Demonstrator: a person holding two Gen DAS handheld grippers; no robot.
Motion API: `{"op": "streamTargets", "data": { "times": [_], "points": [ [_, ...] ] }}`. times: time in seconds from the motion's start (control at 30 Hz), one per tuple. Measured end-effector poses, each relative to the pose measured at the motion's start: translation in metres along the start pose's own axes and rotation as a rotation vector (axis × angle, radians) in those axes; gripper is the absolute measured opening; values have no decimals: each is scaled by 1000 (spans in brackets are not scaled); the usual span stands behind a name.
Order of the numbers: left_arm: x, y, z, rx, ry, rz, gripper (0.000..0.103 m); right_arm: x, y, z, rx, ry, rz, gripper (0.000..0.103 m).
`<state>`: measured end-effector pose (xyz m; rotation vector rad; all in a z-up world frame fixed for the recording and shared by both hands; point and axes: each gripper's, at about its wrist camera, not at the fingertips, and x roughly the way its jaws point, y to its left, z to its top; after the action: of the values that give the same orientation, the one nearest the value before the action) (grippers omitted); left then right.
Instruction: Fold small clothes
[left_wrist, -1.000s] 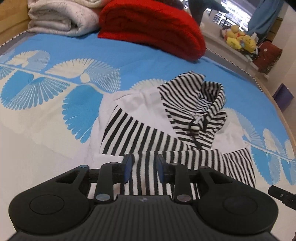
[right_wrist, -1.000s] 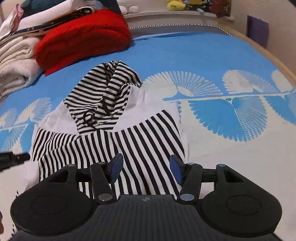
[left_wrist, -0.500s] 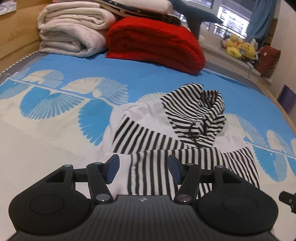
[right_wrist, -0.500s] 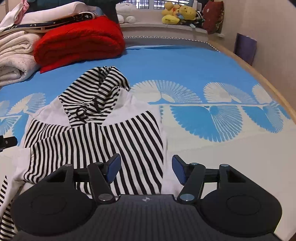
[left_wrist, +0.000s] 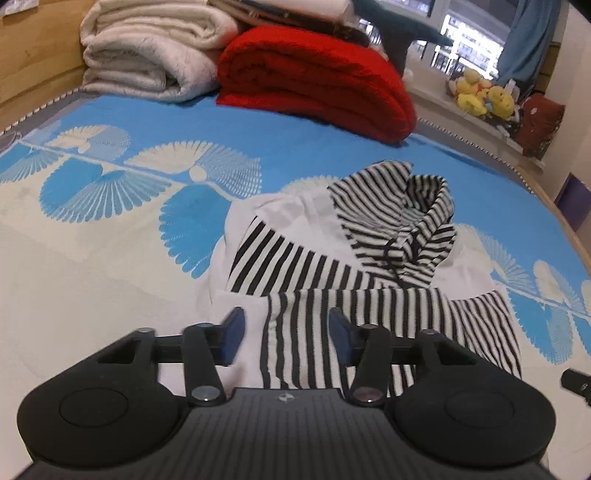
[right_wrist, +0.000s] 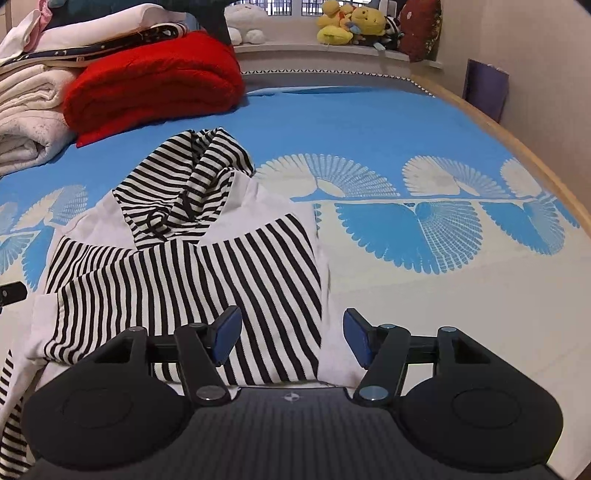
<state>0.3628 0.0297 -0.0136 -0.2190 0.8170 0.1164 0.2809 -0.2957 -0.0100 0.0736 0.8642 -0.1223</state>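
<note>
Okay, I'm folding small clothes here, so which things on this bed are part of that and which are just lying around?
Part of the job:
striped hoodie
left gripper, open
right gripper, open

Just lying about:
red blanket
white blanket
plush toys
blue bedspread, only the surface underneath

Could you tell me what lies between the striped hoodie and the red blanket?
Only bare blue bedsheet separates the striped hoodie from the red blanket, in both wrist views.

Blue-patterned bed (left_wrist: 110, 229) under striped hoodie (left_wrist: 332, 266), red blanket (left_wrist: 317, 81), white blanket (left_wrist: 147, 55)
</note>
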Motion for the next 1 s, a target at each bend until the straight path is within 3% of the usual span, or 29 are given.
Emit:
{"op": "streamTargets", "data": {
  "times": [0.1,0.23,0.5,0.63,0.83,0.93,1.0],
  "points": [
    [12,2,6,-8,14,-2,27,2,3,7,-18,-18,-1,63],
    [26,-2,14,20,11,15,19,10,-3,17,-31,-18,-7,62],
    [37,-13,27,122,-35,30,18,31,-34,35,27,-10,-66,60],
    [30,-16,45,127,-35,1,18,30,-39,39,49,-7,-15,53],
    [42,-50,102,156,-83,-39,18,30,-54,39,41,-13,-21,44],
    [70,-74,141,168,-107,-31,18,33,-64,36,26,-5,-50,43],
    [98,-89,168,146,-85,-65,18,35,-70,37,25,1,-56,43]
  ]
}}
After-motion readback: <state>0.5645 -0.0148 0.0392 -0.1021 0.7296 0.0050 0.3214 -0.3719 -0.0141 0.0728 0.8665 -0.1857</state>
